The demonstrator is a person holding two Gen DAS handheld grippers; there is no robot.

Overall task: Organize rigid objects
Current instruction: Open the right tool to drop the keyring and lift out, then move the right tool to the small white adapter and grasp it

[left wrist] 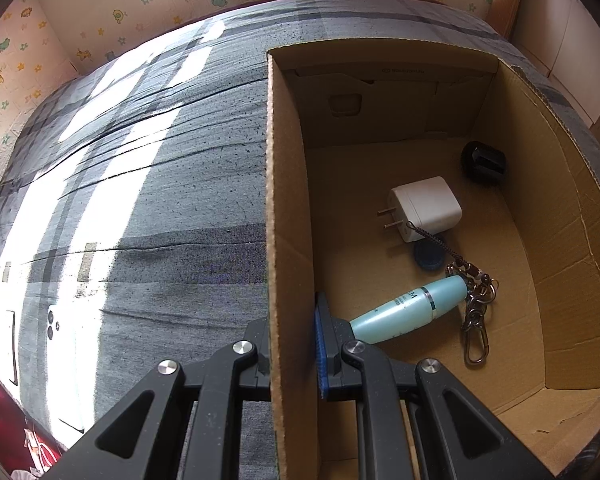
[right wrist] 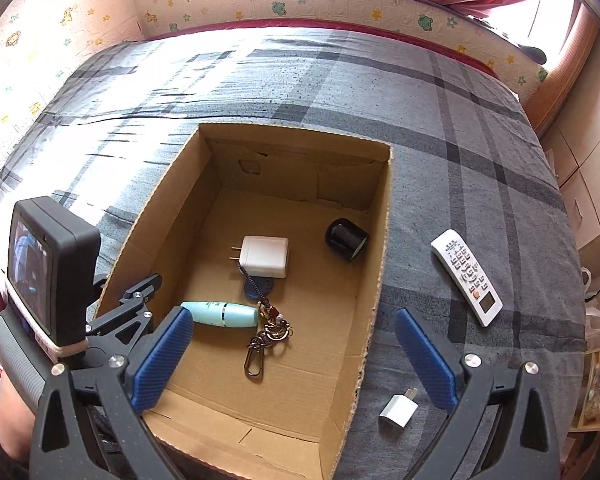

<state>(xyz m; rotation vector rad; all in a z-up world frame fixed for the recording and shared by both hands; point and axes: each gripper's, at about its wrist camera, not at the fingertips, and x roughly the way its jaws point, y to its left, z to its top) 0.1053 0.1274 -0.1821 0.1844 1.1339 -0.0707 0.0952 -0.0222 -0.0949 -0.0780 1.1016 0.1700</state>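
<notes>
An open cardboard box (left wrist: 290, 200) (right wrist: 380, 240) sits on a grey plaid bed. Inside it lie a white charger (right wrist: 266, 256) (left wrist: 426, 208), a black round object (right wrist: 346, 238) (left wrist: 484, 162), a teal tube (right wrist: 220, 314) (left wrist: 408, 310), a keychain (right wrist: 266, 332) (left wrist: 474, 304) and a blue disc (right wrist: 258, 290). My left gripper (left wrist: 292, 352) (right wrist: 134, 300) is shut on the box's left wall, one finger on each side. Above the box's near end, my right gripper (right wrist: 292, 314) stands open with nothing between its pads.
Right of the box on the bed lie a white remote control (right wrist: 466, 276) and a small white plug adapter (right wrist: 398, 410). A white phone (left wrist: 66, 360) lies on the bed to the box's left. Patterned walls border the bed's far side; cabinets stand at the right.
</notes>
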